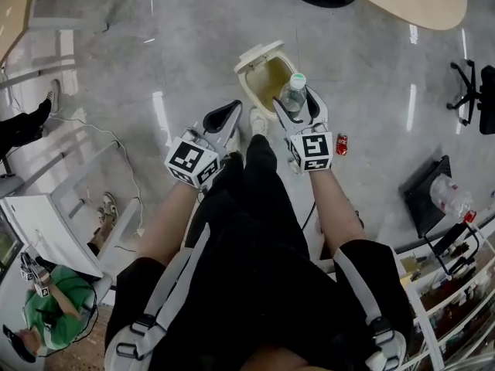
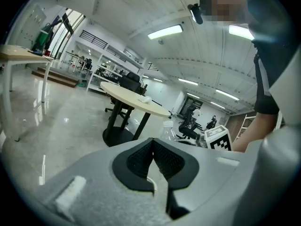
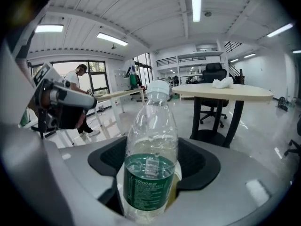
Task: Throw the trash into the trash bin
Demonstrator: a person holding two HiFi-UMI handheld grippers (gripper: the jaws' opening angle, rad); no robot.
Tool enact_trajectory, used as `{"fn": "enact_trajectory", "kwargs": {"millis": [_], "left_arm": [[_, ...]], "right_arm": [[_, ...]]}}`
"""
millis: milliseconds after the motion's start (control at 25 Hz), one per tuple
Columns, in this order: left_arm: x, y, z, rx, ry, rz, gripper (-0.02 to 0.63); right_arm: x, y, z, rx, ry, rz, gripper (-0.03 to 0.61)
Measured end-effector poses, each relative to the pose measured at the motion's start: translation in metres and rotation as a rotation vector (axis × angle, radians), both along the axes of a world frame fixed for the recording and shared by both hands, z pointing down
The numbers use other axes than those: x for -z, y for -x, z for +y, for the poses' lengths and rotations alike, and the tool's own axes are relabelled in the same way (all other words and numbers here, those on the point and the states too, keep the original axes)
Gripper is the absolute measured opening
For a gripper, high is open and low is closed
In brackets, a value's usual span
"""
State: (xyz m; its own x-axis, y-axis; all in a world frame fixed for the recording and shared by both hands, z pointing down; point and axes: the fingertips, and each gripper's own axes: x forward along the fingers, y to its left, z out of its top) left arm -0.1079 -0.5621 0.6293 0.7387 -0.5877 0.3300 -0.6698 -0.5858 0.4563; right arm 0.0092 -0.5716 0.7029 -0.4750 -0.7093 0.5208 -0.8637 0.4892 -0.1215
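- The right claw (image 1: 300, 108) grips a clear bottle (image 3: 149, 145). Its jaws stand wide around the green label and the pads press on both sides. The bottle stands upright in the claw with its white cap on top.
- The bin (image 1: 261, 74) sits on the floor (image 1: 155, 45), just ahead of this claw and below it. Its lid (image 1: 257, 52) is flipped open on the far side. From the head view, the bottle overlaps the rim on the side nearest the claw, not the middle of the mouth.
- The left claw (image 2: 153, 157) has its jaws pressed together with nothing between them. It hangs just to the left of the right claw, short of the bin's near edge.
- The step in hand looks like the end of the carry, with the drop not yet made.
- The next move likely calls for shifting the bottle a little forward and to the claw's left, over the open mouth. The jaws can then spread so it falls inside and does not glance off the rim.
- A small red can (image 1: 342, 144) lies on the floor, just right of the right claw. It is probably more trash for later.
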Motion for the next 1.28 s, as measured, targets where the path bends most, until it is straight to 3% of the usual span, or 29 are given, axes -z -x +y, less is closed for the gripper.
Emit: {"fn": "enact_trajectory", "kwargs": {"millis": [320,480,560,640,720,840,1280], "left_arm": [[-0.03,-0.005,0.014,0.006,0.113,0.011,0.002],[-0.033,-0.006,0.016,0.004,0.13,0.003,0.002],[-0.034,-0.006,0.014,0.006,0.129,0.0,0.002],[-0.034,-0.006,0.013,0.007,0.127,-0.002,0.002],[-0.033,-0.007,0.014,0.005,0.123,-0.003,0.002],[-0.029,-0.007,0.015,0.012,0.111,-0.003,0.003],[0.024,0.01,0.003,0.056,0.001,0.046,0.002]], "right_arm": [[-0.057,0.008,-0.006,0.064,0.1,0.066,0.333],[-0.076,0.012,-0.006,0.098,0.15,0.086,0.336],[-0.091,0.016,-0.004,0.122,0.203,0.099,0.422],[-0.098,0.02,-0.001,0.147,0.225,0.114,0.44],[-0.095,0.02,0.002,0.162,0.209,0.129,0.4],[-0.083,0.014,0.004,0.147,0.173,0.135,0.282],[0.02,-0.016,-0.016,-0.05,-0.013,0.067,0.145]]}}
